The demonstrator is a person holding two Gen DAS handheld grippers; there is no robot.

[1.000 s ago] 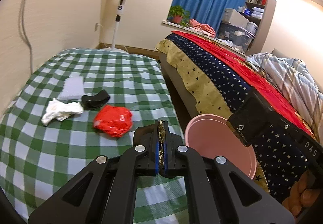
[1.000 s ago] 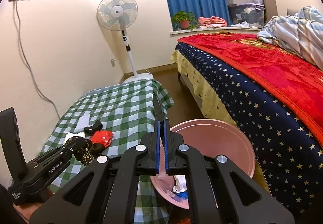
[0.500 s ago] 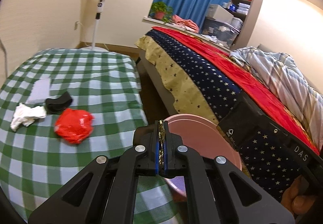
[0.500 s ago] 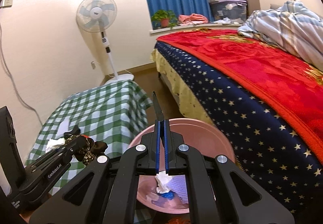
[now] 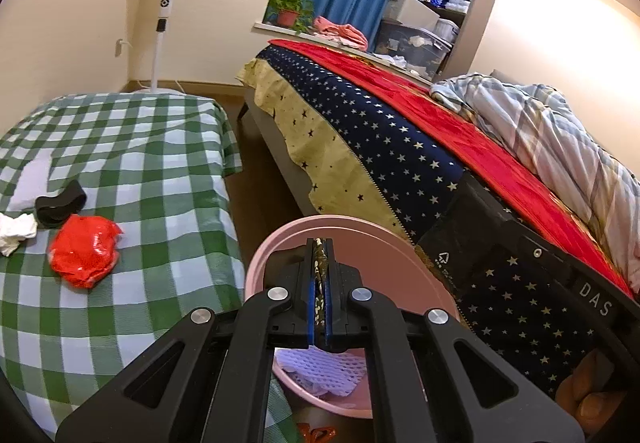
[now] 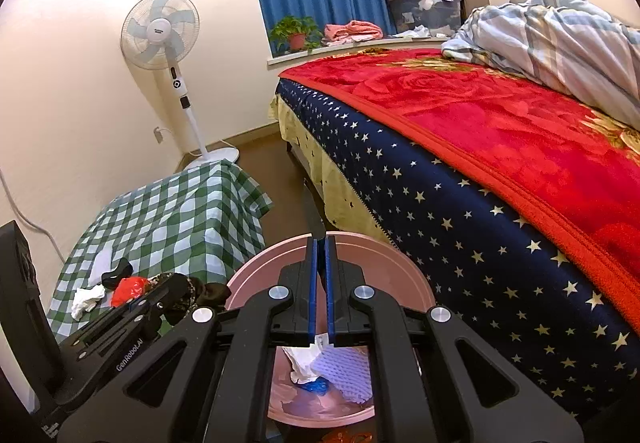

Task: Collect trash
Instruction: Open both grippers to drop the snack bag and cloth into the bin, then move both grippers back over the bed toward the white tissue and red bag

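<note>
My left gripper (image 5: 319, 245) is shut on a dark, gold-patterned scrap (image 5: 319, 267) and hangs over the near rim of the pink bin (image 5: 360, 229). In the right wrist view that scrap (image 6: 182, 293) bulges from the left gripper's tip beside the bin. My right gripper (image 6: 319, 243) is shut on a thin dark strip (image 6: 313, 215) that sticks up past its blue pads, above the pink bin (image 6: 404, 271). Inside the bin lie a white tissue (image 6: 304, 361), a lavender foam net (image 6: 348, 367) and something blue. A red plastic bag (image 5: 84, 257), a black piece (image 5: 60, 203) and a white tissue (image 5: 14, 233) lie on the checked table.
The green-checked table (image 5: 140, 147) stands left of the bin. The bed with a starred sheet (image 5: 400, 147) and red blanket runs along the right. A standing fan (image 5: 164, 15) is in the far corner. A strip of brown floor separates table and bed.
Both views have swung right, from the table toward the bin, and dipped slightly. The bin now sits under both grippers. Both grips look the same.
</note>
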